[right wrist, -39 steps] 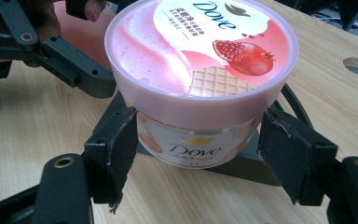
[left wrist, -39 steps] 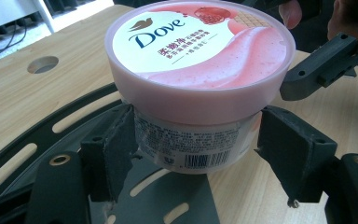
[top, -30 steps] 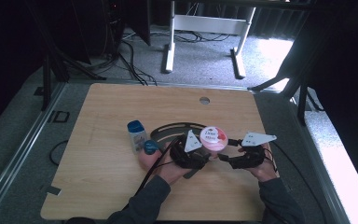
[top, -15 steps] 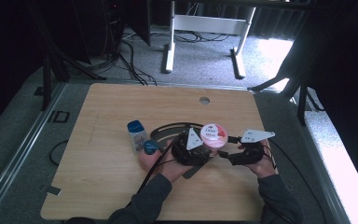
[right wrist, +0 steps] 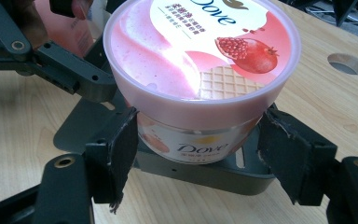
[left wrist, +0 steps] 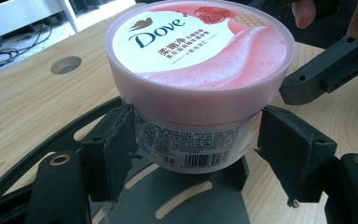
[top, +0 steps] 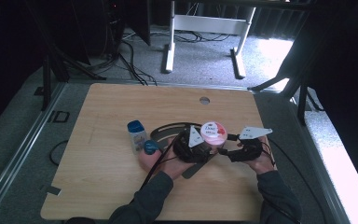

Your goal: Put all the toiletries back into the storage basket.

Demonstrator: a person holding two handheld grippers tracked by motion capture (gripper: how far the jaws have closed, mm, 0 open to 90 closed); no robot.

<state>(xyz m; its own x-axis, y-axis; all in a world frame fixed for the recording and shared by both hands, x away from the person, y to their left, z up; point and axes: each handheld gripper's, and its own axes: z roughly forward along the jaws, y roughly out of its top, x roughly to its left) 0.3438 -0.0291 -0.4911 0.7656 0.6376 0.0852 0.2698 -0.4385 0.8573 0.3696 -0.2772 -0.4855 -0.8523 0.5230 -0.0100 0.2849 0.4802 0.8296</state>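
Dove jar [top: 213,133] is seen mid-worktop [top: 102,186], resting on a dark grey slotted plate [left wrist: 177,196], pink lid [left wrist: 200,51] on. It is approached from two sides.

Left claw [left wrist: 193,142]: jaws set either side of the clear jar body, below the lid rim. The pad nearer the view's left edge is pressed to the wall; the other is at or just off the label, so contact there can't be told for certain. Taken as closed on the body, prob. to stop the jar turning.

Right claw [right wrist: 196,140]: jaws spread wider than the body, a visible gap at each pad, nothing held. It is positioned opp. the left one, at body height under the lid rim. If lid removal is intended, it would need raising to the lid edge; that is a judgement only.

Both hands are kept close together w/ cables trailing toward the person, which gives a short, braced reach.

A small bottle w/ blue cap [top: 135,134] stands upright just left of the left hand [top: 156,158], apart from the jar and not involved. A cable hole [top: 204,100] is noted farther back.
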